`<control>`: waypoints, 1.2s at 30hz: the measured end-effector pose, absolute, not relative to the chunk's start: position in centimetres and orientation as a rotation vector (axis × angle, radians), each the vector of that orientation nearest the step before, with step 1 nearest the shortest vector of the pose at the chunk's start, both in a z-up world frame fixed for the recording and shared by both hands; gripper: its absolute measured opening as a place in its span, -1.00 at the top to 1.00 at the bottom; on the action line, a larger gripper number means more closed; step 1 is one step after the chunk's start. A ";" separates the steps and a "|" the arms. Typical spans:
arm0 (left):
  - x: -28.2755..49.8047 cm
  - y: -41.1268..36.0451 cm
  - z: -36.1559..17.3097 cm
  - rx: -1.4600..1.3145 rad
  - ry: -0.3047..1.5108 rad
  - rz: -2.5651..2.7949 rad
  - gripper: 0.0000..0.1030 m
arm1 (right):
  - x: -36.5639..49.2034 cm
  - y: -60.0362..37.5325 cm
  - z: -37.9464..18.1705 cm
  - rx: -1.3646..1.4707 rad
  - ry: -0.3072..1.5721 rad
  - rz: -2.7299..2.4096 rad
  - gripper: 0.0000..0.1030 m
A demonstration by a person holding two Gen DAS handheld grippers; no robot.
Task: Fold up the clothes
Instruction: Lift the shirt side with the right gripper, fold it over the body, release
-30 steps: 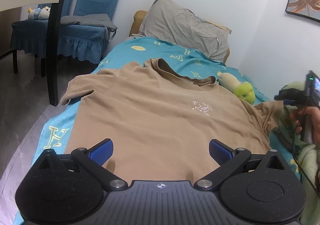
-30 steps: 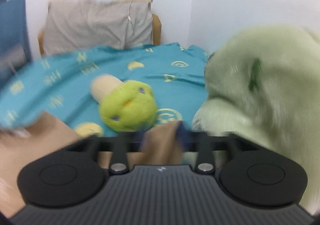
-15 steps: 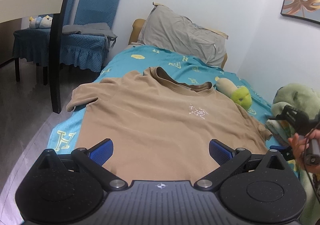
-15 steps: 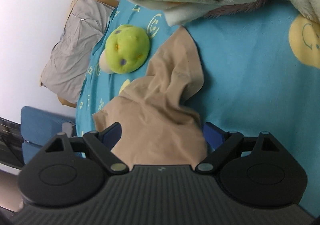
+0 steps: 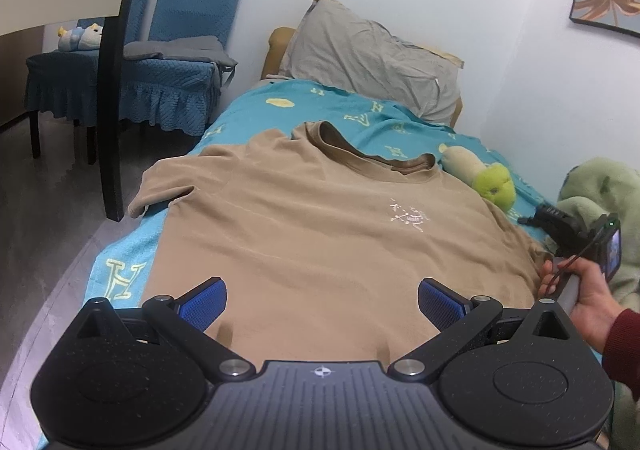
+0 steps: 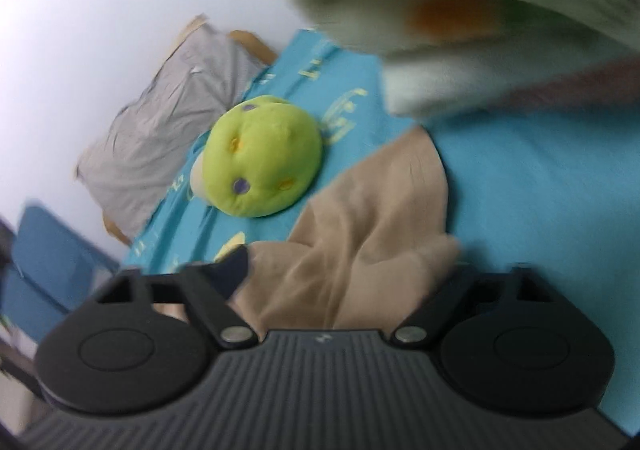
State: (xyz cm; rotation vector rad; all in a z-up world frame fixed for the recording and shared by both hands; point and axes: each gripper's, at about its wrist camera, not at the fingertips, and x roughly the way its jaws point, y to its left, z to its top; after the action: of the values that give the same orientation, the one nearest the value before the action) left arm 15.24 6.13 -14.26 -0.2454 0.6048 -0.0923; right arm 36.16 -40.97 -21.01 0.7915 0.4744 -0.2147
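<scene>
Right gripper just swung back over the shirt's 3 o'clock sleeve, fingers apart; left gripper also apart, nothing folded yet.

The left tool is matte black with blue ribbed pads, silver pivot screws and a crosshair mark.

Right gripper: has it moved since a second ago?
Yes. In the left wrist view the right gripper sits lower, nearer the tan T-shirt sleeve, judged against the green plush blanket.
</scene>
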 end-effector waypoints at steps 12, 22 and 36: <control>14.9 7.0 -12.8 -0.252 0.553 -0.046 -1.00 | 35.0 -35.2 -10.9 0.269 0.329 -0.308 0.82; 13.9 10.2 -10.3 -0.260 0.499 0.080 -0.99 | 35.2 -16.5 -6.7 -0.152 0.310 -0.128 0.82; 15.1 11.6 -11.7 -0.204 0.573 0.134 -0.99 | 35.1 -11.4 -13.0 0.024 0.559 0.255 -0.91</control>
State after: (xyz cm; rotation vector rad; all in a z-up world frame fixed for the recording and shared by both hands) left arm 15.08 11.58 -11.72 -0.2039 0.5730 0.1343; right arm 35.15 -11.42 -12.97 0.0239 0.5594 0.2549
